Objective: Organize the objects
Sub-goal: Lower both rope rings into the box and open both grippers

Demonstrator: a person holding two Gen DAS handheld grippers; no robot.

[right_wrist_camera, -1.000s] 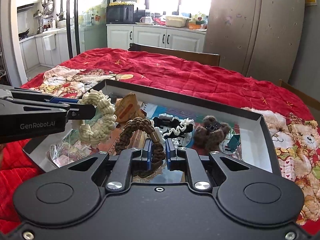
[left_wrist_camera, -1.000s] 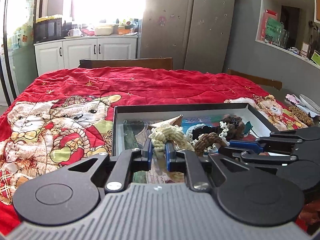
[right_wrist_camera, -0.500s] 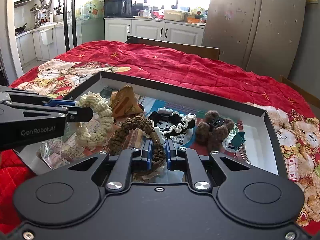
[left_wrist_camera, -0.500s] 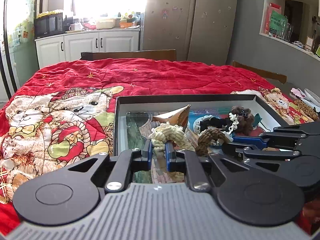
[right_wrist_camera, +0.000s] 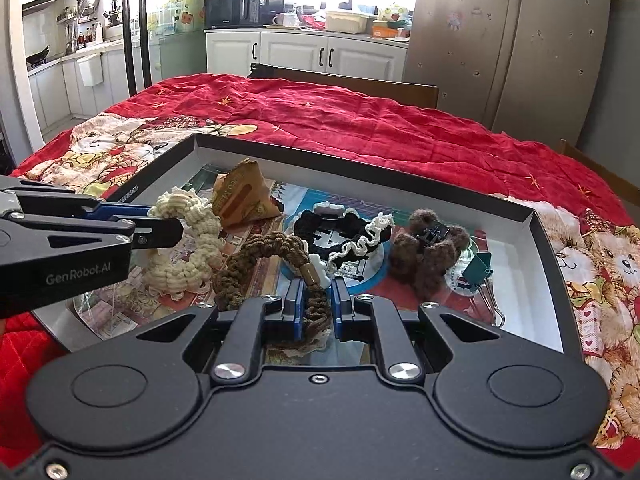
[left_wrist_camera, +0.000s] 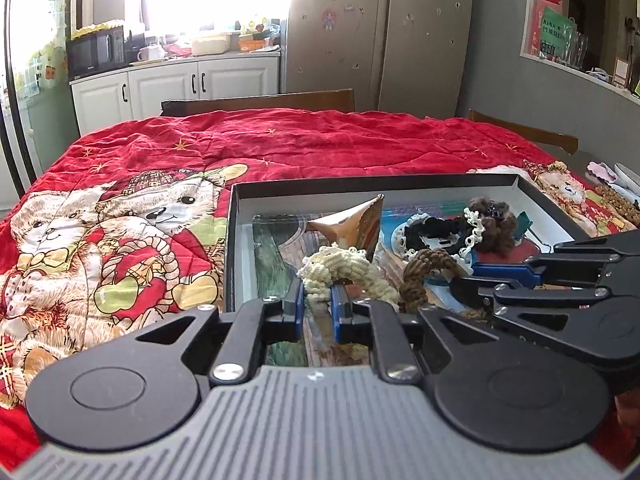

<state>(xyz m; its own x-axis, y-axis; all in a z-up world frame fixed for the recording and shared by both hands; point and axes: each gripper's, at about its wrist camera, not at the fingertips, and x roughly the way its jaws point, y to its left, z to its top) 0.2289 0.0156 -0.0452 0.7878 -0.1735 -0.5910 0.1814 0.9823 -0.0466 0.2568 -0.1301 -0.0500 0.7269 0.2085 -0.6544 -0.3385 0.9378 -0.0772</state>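
A black-rimmed shallow box [left_wrist_camera: 230,240] [right_wrist_camera: 360,178] lies on the red quilt. My left gripper [left_wrist_camera: 316,300] is shut on a cream braided hair tie [left_wrist_camera: 344,268] [right_wrist_camera: 188,240], held low over the box's left part. My right gripper [right_wrist_camera: 314,304] is shut on a brown braided hair tie [right_wrist_camera: 264,256] [left_wrist_camera: 424,268], just right of the cream one. The right gripper also shows in the left wrist view [left_wrist_camera: 472,280], and the left gripper in the right wrist view [right_wrist_camera: 160,224].
In the box lie a brown paper wedge [right_wrist_camera: 244,196], a black-and-white lace scrunchie [right_wrist_camera: 344,232], a fuzzy brown hair clip [right_wrist_camera: 428,252], a teal binder clip [right_wrist_camera: 480,268] and printed sheets. Wooden chair backs [left_wrist_camera: 260,102] stand behind the table.
Both grippers have lowered with their hair ties, closer to the box floor. The box and its contents look nearer and larger. Both jaws stay shut.
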